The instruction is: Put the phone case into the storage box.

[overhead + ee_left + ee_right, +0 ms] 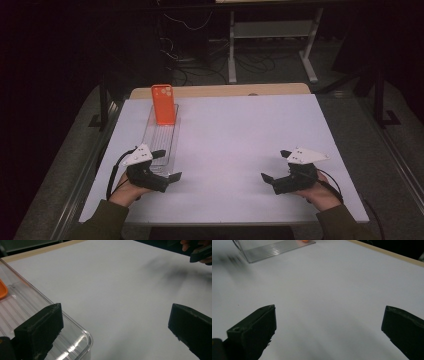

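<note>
On the white tabletop (235, 145), left of centre, the open-jawed left gripper (167, 165) (right gripper (274, 165) equally spread) could nudge the clear ribbed plastic tray (161, 142), toppling the upright orange phone case (164, 104).

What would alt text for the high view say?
A person holds an open left gripper and an open right gripper over a white table. An orange phone case stands in a clear tray by the left gripper.
</note>
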Action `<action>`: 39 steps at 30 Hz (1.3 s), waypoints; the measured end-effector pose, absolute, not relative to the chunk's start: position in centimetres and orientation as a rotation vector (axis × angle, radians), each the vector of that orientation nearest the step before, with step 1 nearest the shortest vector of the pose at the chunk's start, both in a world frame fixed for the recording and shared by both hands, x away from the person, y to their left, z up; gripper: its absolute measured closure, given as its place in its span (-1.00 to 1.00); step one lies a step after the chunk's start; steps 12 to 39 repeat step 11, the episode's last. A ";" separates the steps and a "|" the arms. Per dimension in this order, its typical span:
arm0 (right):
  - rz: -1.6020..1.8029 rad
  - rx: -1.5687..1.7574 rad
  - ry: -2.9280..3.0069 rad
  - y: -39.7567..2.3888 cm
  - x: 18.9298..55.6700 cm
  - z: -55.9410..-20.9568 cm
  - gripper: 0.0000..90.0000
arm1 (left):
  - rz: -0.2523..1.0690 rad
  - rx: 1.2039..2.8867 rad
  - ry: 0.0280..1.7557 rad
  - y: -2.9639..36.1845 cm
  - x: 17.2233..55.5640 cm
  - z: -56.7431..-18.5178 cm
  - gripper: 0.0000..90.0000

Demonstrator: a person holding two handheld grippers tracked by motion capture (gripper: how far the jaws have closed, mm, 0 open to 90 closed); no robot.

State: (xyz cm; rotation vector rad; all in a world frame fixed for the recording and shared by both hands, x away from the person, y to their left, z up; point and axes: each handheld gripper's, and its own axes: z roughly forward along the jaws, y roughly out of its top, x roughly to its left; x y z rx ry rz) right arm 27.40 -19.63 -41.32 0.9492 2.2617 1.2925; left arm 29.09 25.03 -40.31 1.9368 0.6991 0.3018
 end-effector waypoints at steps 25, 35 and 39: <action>1.289 0.949 2.261 -19.6 27.3 -41.4 -1.00 | 0.296 1.924 0.706 25.0 29.1 -40.2 -1.00; 1.289 0.949 2.261 -19.6 27.3 -41.4 -1.00 | 0.296 1.924 0.706 25.0 29.1 -40.2 -1.00; 1.289 0.949 2.261 -19.6 27.3 -41.4 -1.00 | 0.296 1.924 0.706 25.0 29.1 -40.2 -1.00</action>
